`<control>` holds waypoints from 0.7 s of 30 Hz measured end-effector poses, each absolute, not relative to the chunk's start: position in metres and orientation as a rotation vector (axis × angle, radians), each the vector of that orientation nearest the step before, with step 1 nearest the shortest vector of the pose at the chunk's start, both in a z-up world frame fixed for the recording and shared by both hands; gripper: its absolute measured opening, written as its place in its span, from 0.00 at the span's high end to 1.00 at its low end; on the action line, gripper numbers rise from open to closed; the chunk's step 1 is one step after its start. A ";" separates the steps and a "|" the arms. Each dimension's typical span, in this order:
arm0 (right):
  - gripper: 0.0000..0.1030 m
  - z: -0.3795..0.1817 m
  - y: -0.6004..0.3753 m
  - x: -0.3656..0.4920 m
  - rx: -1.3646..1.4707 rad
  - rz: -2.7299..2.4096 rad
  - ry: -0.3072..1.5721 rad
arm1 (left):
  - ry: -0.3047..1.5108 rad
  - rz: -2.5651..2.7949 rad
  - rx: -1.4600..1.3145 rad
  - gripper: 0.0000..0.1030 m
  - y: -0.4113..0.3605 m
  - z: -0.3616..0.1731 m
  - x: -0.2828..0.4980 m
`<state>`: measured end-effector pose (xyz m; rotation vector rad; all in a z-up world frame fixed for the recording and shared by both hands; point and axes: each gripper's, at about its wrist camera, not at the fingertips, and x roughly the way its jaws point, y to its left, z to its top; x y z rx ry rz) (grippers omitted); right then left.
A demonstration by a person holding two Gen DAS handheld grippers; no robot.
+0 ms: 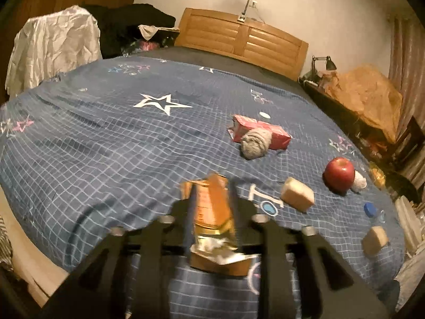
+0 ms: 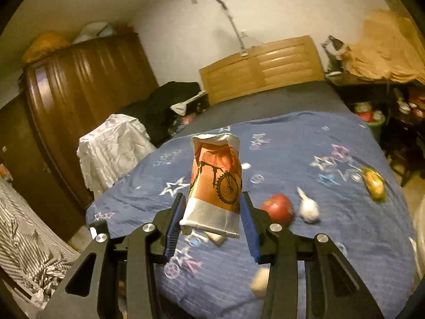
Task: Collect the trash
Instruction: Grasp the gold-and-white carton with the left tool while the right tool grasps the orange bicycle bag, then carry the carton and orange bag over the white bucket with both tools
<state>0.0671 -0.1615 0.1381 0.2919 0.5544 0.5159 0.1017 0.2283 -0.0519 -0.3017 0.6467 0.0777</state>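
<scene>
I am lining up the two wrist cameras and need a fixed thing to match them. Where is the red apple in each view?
Left wrist: the red apple lies right of centre on the bedspread, beside a white wad.
Right wrist: the red apple lies just right of centre, beyond the right finger's tip.
Shared landmark: the wooden headboard.

Bed: carton far, yarn ball touching its front. Apple to the right, wad beside it, block just in front-left. Headboard behind.
</scene>
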 end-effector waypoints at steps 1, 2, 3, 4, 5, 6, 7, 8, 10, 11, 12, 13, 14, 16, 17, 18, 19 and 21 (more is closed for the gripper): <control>0.58 0.132 -0.169 0.062 0.296 0.507 0.562 | 0.647 0.068 -0.302 0.52 0.232 -0.053 0.102; 0.57 0.123 -0.175 0.059 0.299 0.497 0.575 | 0.647 0.060 -0.291 0.47 0.233 -0.053 0.102; 0.57 0.115 -0.179 0.058 0.305 0.490 0.589 | 0.652 0.050 -0.264 0.46 0.233 -0.054 0.103; 0.57 0.107 -0.184 0.056 0.317 0.482 0.609 | 0.657 0.038 -0.241 0.42 0.230 -0.054 0.105; 0.57 0.096 -0.188 0.058 0.329 0.475 0.628 | 0.663 0.013 -0.215 0.36 0.224 -0.055 0.106; 0.57 0.088 -0.192 0.058 0.338 0.467 0.641 | 0.667 0.003 -0.199 0.34 0.219 -0.056 0.108; 0.57 0.081 -0.196 0.059 0.349 0.457 0.653 | 0.677 0.005 -0.178 0.33 0.213 -0.058 0.112; 0.57 0.075 -0.196 0.060 0.354 0.449 0.660 | 0.698 0.012 -0.165 0.33 0.208 -0.061 0.116; 0.57 0.068 -0.198 0.059 0.344 0.428 0.662 | 0.731 -0.004 -0.156 0.43 0.200 -0.068 0.121; 0.57 0.065 -0.195 0.058 0.331 0.417 0.659 | 0.750 0.000 -0.146 0.61 0.196 -0.072 0.124; 0.57 0.064 -0.194 0.058 0.318 0.409 0.656 | 0.792 0.025 -0.131 0.69 0.193 -0.081 0.130; 0.57 0.063 -0.194 0.058 0.304 0.399 0.649 | 0.801 0.036 -0.131 0.79 0.193 -0.086 0.131; 0.57 0.062 -0.192 0.058 0.293 0.390 0.643 | 0.791 0.041 -0.135 0.82 0.193 -0.087 0.131; 0.57 0.060 -0.195 0.056 0.282 0.377 0.633 | 0.767 0.059 -0.154 0.86 0.196 -0.083 0.127; 0.57 0.060 -0.199 0.056 0.281 0.375 0.628 | 0.757 0.064 -0.174 0.87 0.199 -0.080 0.125; 0.57 0.061 -0.201 0.055 0.282 0.372 0.621 | 0.739 0.080 -0.193 0.87 0.202 -0.075 0.121; 0.57 0.061 -0.202 0.054 0.283 0.371 0.615 | 0.719 0.098 -0.202 0.87 0.204 -0.069 0.117; 0.57 0.067 -0.207 0.050 0.269 0.363 0.584 | 0.665 0.121 -0.227 0.87 0.208 -0.052 0.107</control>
